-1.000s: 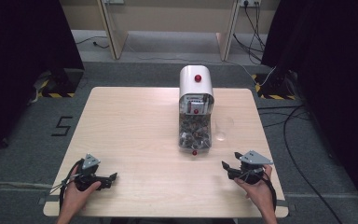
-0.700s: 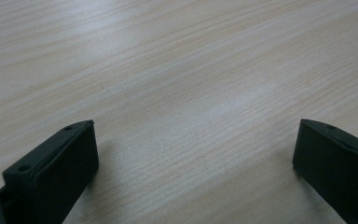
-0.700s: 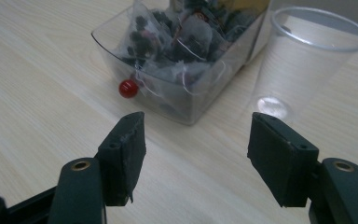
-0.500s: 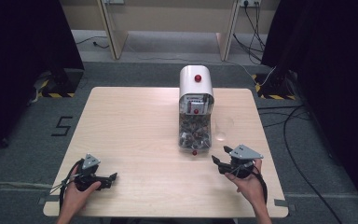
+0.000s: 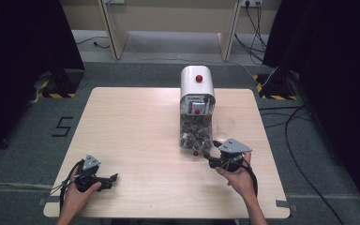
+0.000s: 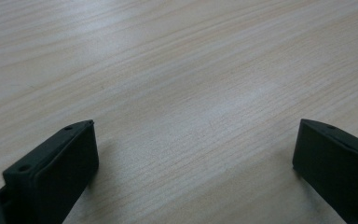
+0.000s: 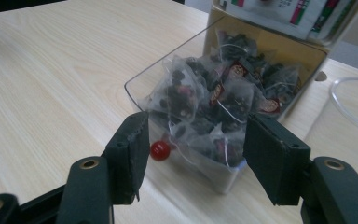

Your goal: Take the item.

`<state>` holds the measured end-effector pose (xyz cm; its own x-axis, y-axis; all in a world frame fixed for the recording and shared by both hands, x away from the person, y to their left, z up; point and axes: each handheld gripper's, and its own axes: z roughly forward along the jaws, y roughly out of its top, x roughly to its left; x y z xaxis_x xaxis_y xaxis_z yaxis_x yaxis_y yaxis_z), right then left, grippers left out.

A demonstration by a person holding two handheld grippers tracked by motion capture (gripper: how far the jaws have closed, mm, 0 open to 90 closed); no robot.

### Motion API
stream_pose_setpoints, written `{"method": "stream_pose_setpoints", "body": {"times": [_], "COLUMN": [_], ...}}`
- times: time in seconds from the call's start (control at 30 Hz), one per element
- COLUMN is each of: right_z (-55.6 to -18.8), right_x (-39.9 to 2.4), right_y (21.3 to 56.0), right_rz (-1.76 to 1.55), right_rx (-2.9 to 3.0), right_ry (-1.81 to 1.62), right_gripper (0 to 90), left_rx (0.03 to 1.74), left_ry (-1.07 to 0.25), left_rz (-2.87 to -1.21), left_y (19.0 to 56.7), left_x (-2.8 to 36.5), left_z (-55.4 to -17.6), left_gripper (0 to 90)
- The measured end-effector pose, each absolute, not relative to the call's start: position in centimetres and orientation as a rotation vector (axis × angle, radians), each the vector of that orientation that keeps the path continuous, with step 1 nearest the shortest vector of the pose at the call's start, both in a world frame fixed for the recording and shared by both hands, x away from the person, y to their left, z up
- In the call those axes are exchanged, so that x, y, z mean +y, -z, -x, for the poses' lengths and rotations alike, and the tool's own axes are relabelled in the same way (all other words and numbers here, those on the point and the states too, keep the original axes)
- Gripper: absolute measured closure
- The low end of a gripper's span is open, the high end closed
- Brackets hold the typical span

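Observation:
A white tea-bag dispenser [image 5: 197, 86] with a red button stands at the table's middle back. Its clear drawer [image 5: 195, 133] is pulled out toward me and holds several dark tea bags [image 7: 214, 100]. A small red knob [image 7: 160, 150] sits on the drawer's front wall. My right gripper [image 5: 209, 154] is open just right of the drawer's front. In the right gripper view its jaws [image 7: 196, 140] stand on either side of the drawer's near corner without touching it. My left gripper [image 5: 111, 180] lies open near the front left edge, with bare wood between its jaws [image 6: 196, 140].
A clear cup [image 7: 356, 105] stands on the light wooden table [image 5: 131, 126] just right of the drawer, close to my right gripper. Cables [image 5: 290, 122] run over the grey floor to the right of the table.
My right gripper has moved left and away from me, up to the drawer's front. The left gripper has stayed put.

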<state>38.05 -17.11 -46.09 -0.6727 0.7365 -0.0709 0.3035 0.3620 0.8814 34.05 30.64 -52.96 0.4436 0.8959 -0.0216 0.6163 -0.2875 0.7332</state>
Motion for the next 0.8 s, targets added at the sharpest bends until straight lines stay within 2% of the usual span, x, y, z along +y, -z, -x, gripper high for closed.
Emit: {"method": "stream_pose_setpoints", "body": {"times": [0.8], "right_z": [-40.9], "right_x": [-13.9], "right_y": [45.7], "right_rz": [-0.851], "right_rx": [2.18], "right_ry": [-1.289], "right_gripper": [43.4], "left_rx": [1.264], "left_ry": [-0.526], "left_rz": [-2.015], "left_y": [53.0], "left_x": [30.6], "left_z": [-34.1], "left_gripper": [0.0]}}
